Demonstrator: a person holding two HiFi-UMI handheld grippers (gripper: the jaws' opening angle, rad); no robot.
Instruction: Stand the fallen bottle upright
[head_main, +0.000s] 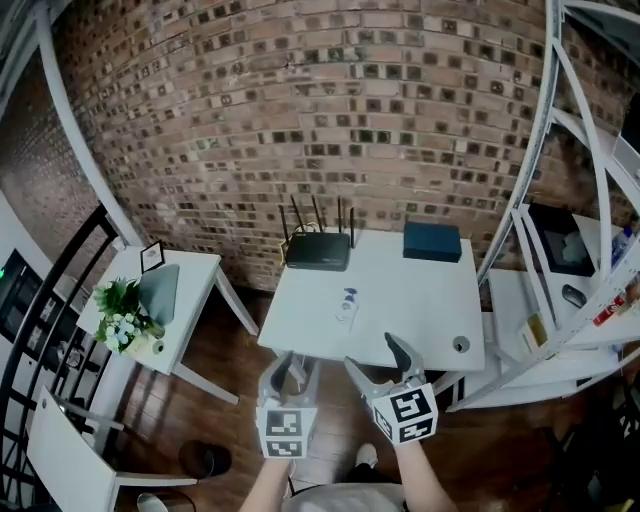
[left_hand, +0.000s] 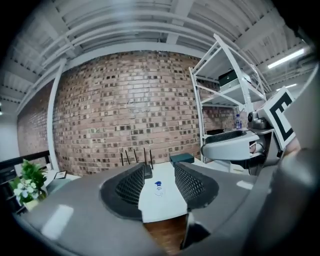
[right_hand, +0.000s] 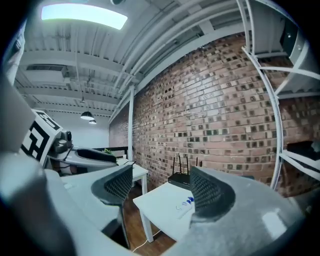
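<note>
The left gripper (head_main: 290, 372), grey plastic with mesh-textured pads and a marker cube, is held just short of the near edge of a white square table (head_main: 410, 300). Its jaws are parted only narrowly and nothing is held between them. Just beside it, the right gripper (head_main: 382, 365) is held with its jaws spread wide, and it is likewise empty.

Below both grippers a dark brown wooden floor (head_main: 235, 365) is seen. Ahead of them, near the middle of the smooth matt tabletop, a small clear plastic bottle with a blue cap (head_main: 347, 306) is found lying on its side, well apart from both pairs of jaws. In the left gripper view the bottle (left_hand: 158, 188) is framed in the gap of the left gripper (left_hand: 159, 175). In the right gripper view it (right_hand: 186, 204) is seen ahead of the right gripper (right_hand: 161, 187), next to the right-hand jaw.

Beyond the bottle, at the table's far edge, a flat black router with four upright antennas (head_main: 318, 248) is set. To its right a dark blue rectangular box (head_main: 432, 241) is placed.

Left of the grippers, a smaller white side table (head_main: 195, 268) is stood with a green plant with white flowers (head_main: 122, 312) on it. To the right, a white metal shelving rack (head_main: 590, 250) is seen.

Farthest off, the room is closed by a rough red-brown brick wall (head_main: 320, 120).
</note>
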